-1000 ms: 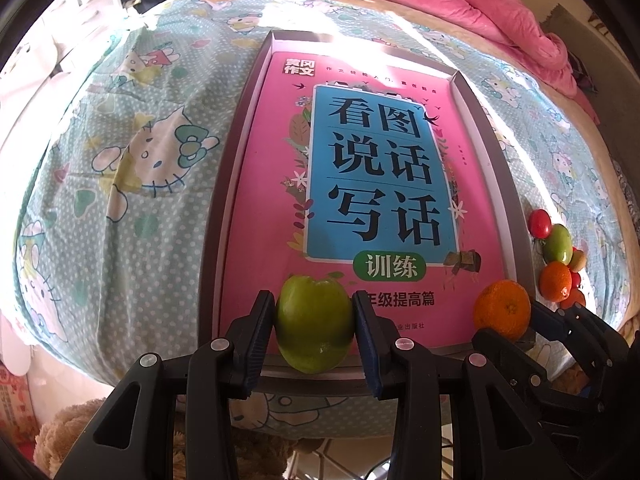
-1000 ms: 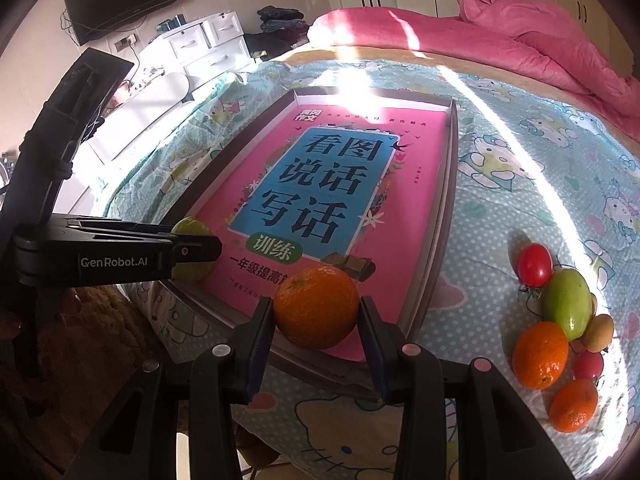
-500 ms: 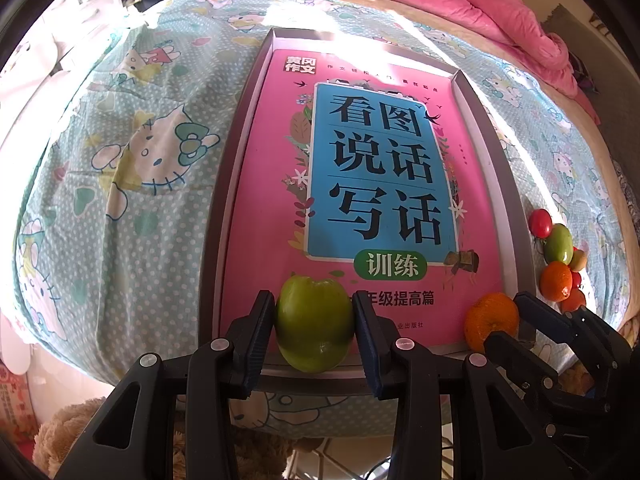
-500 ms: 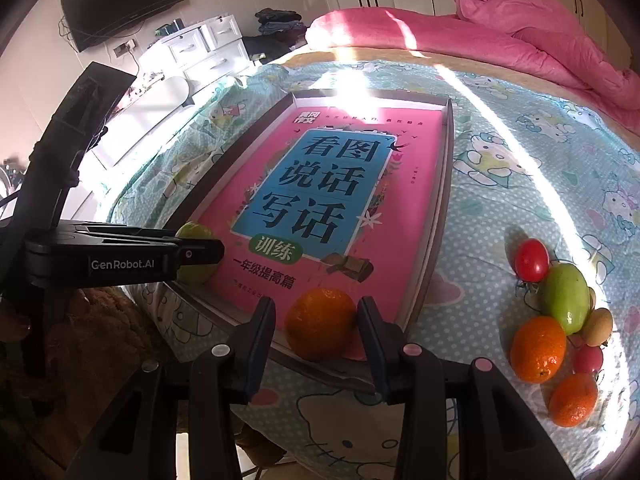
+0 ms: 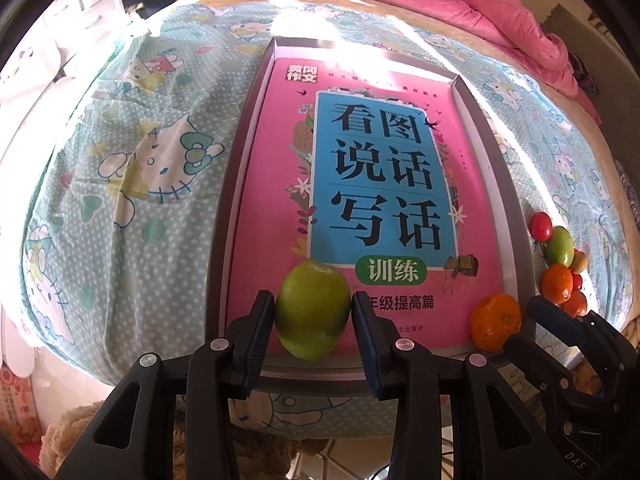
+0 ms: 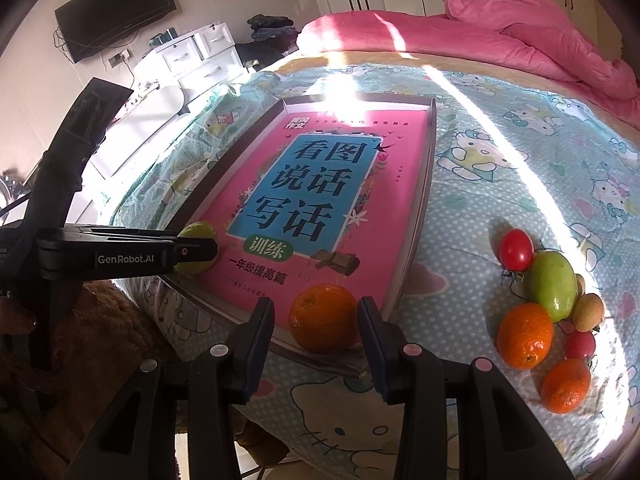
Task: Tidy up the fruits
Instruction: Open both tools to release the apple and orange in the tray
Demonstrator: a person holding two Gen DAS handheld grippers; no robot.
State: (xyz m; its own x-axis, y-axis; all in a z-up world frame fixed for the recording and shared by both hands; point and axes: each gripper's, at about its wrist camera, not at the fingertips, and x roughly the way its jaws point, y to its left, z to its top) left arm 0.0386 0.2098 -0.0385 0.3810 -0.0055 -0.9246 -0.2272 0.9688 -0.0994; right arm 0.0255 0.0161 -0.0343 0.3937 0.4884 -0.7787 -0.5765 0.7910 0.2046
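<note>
Left claw (image 5: pixel 313 312) pinches a green fruit (image 5: pixel 312 309) between its two pads, low over the near left corner of the tray (image 5: pixel 486 148). Right claw (image 6: pixel 316 320) has an orange (image 6: pixel 323 317) between its fingers at the near right corner; the orange rests on the book (image 6: pixel 320 200) and a thin gap shows on each side, so the pads seem not to press, but this is hard to tell for sure.

Beyond both claws the pink book fills almost all the tray, and its cover is free of fruit further away. A raised grey rim goes around the tray; the near rim lies just under the fingers. To the right of the right claw, on the sheet (image 6: pixel 500 152), a small pile of fruit (image 6: pixel 548 312) waits apart from the tray: red tomatoes, a green one, two oranges.

Everything lies on a bed with a cartoon cat sheet. Far behind are a pink quilt (image 6: pixel 500 40), white drawers (image 6: pixel 200 56) and a wall screen (image 6: pixel 116 12).
</note>
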